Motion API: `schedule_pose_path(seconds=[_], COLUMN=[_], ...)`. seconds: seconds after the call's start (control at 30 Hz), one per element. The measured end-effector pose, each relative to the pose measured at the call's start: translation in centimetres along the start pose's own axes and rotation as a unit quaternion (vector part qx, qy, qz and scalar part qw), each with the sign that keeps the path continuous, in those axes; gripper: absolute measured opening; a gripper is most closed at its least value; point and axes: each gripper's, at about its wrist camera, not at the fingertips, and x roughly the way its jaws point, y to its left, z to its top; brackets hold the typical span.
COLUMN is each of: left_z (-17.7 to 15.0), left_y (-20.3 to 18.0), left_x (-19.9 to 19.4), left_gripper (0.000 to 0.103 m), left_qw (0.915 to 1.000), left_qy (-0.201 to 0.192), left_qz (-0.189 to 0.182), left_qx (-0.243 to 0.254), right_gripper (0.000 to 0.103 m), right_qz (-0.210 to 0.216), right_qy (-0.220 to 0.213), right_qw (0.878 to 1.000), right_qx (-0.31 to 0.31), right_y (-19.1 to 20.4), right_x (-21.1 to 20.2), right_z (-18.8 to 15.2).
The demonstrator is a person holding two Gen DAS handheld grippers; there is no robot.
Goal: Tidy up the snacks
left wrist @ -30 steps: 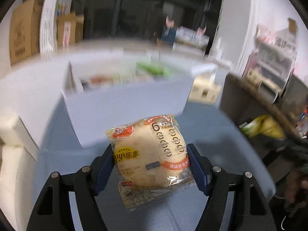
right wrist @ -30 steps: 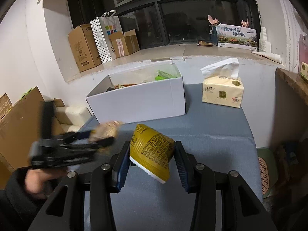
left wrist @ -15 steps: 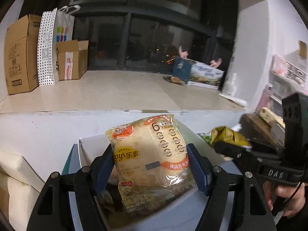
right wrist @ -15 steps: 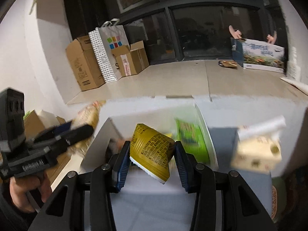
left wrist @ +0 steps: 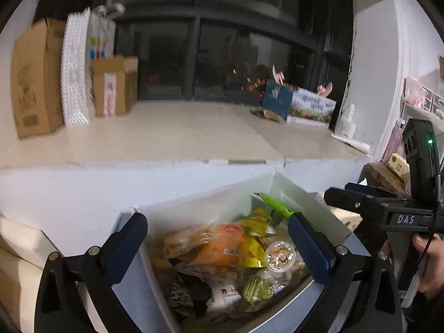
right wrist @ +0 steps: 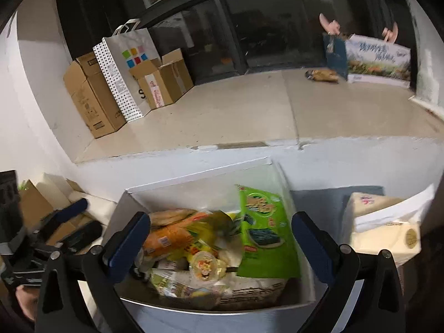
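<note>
Snacks [left wrist: 222, 252]: we see them piled in the white box [right wrist: 194, 179].
Left tongs [left wrist: 217, 245]: opening wide, gripping nothing.
Right tongs [right wrist: 219, 242]: likewise, green pack [right wrist: 263, 230] at 12 o'clock.

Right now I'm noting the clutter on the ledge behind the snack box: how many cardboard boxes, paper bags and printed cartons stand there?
Cardboard boxes: 2, tall and small
Paper bags: 1, dotted white
Printed cartons: 1
Total: 4
</note>
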Motion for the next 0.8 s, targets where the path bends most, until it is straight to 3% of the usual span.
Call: schedule_pose_path(seconds=[0.17,0.33,0.43,0.53,0.73,0.8], left_z=[-0.3,-2.3,-4.1,-5.9,-9.7,-10.9], left_y=[-2.3,-3.9,-4.8,-6.2,-8.6,-9.3], left_x=[-5.2,-10.4,-12.8,-15.2,-19.8,-20.8], left_gripper=[0.103,0.103,0.103,0.103,0.103,0.103], left_qw=[0.9974,0.9942,0.9976,0.9984,0.9995,0.9989], left_qy=[-0.059,-0.088,-0.057,-0.038,-0.016,-0.011], left_qz=[0.029,0.061,0.039,0.043,0.024,0.04], left_qx=[0.029,0.008,-0.002,0.004,0.014,0.019], right_gripper=[0.103,0.103,0.103,0.103,0.103,0.103], right_qz=[-0.037,-0.075,-0.023,-0.011,-0.048,-0.051], right_qy=[-0.03,-0.084,-0.07,-0.064,-0.076,-0.076], right_qw=[0.997,0.987,0.992,0.992,0.989,0.99], right_qx=[-0.068,-0.115,-0.099,-0.109,-0.119,-0.103], right_y=[2.6,5.0,5.3,6.2,7.6,7.4], right_x=[-3.1,-8.3,-10.7,-13.3,-18.5,-20.5], right_z=[-0.6,-2.4,-4.0,-6.9,-12.5,-14.2])
